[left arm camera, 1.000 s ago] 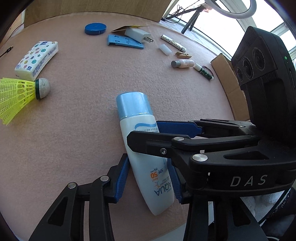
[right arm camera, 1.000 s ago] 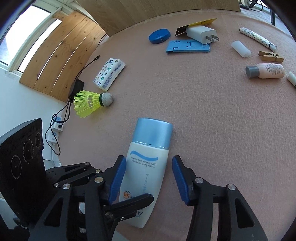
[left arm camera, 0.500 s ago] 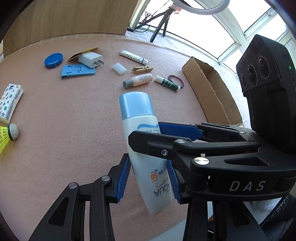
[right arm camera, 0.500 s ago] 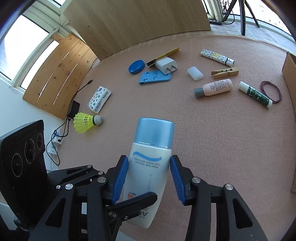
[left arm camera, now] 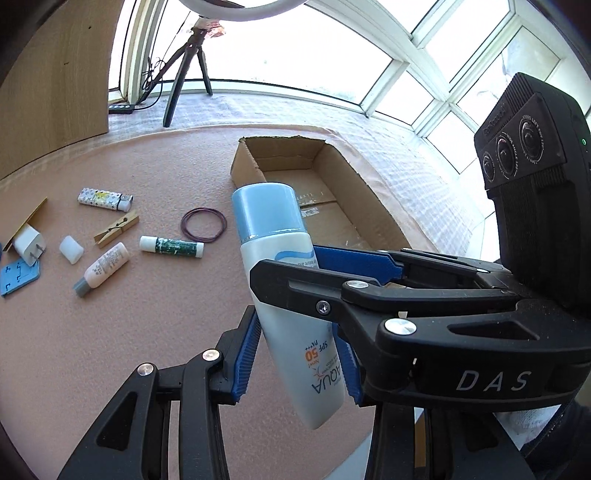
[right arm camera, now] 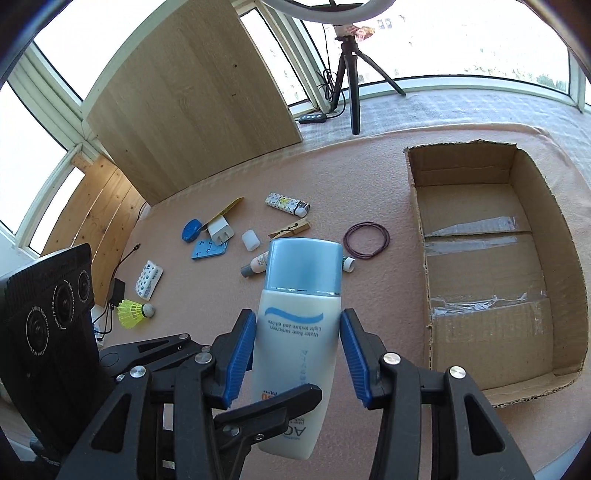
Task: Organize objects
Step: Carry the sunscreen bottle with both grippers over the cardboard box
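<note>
Since the earlier frame we have lifted the bottle [left arm camera: 280, 280] off the mat [left arm camera: 110, 332]; it hangs between both grippers. Left gripper [left arm camera: 295, 354] and right gripper [right arm camera: 297, 354] each clamp its sides. Ahead of the fingers we note the open box [right arm camera: 546, 236].

It looked like a sunny room in a home, set up for filming. Big windows [right arm camera: 461, 33] ran all around it, a ring light on a tripod [right arm camera: 351, 70] stood by the glass, and wooden boards [right arm camera: 192, 99] leaned on the wall. Small home things, such as a clothespin [right arm camera: 290, 229] and a charger plug [right arm camera: 221, 232], lay on a pink mat [right arm camera: 332, 177] near a cardboard box [right arm camera: 532, 206].
</note>
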`<state>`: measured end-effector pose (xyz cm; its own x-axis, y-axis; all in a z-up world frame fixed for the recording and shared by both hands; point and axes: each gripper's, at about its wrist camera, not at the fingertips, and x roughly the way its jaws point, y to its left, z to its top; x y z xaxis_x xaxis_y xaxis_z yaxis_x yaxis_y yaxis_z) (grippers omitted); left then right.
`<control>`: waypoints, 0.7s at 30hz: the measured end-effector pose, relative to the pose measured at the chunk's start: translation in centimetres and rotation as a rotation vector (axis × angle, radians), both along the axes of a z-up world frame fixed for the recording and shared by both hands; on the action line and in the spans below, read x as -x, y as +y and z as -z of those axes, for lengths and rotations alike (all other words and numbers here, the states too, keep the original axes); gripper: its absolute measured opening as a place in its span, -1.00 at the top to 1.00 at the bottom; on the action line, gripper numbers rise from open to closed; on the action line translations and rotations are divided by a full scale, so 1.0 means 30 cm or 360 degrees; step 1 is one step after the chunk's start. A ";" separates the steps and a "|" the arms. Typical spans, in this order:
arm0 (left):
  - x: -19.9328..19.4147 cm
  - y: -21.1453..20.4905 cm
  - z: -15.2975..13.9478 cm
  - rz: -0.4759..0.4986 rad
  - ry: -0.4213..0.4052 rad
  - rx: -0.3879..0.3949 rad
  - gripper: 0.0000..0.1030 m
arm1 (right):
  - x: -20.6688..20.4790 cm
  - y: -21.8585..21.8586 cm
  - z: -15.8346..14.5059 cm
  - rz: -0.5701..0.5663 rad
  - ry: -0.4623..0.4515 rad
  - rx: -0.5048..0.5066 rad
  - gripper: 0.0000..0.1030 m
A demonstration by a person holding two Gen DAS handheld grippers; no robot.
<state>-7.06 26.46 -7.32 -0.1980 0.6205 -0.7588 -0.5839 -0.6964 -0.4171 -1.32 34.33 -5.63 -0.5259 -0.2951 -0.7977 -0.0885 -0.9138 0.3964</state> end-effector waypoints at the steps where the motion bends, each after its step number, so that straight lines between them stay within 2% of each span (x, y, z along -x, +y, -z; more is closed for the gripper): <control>1: 0.009 0.040 -0.003 0.0016 0.0003 -0.0008 0.16 | -0.004 0.033 -0.007 0.0018 0.0009 -0.0009 0.15; 11: 0.095 0.359 0.043 0.0109 -0.0031 -0.0019 0.17 | 0.003 0.297 0.005 0.0161 0.0018 -0.0096 0.15; 21: 0.130 0.492 0.120 0.0122 -0.0066 0.0043 0.19 | 0.012 0.409 0.074 0.0195 -0.0048 -0.0134 0.15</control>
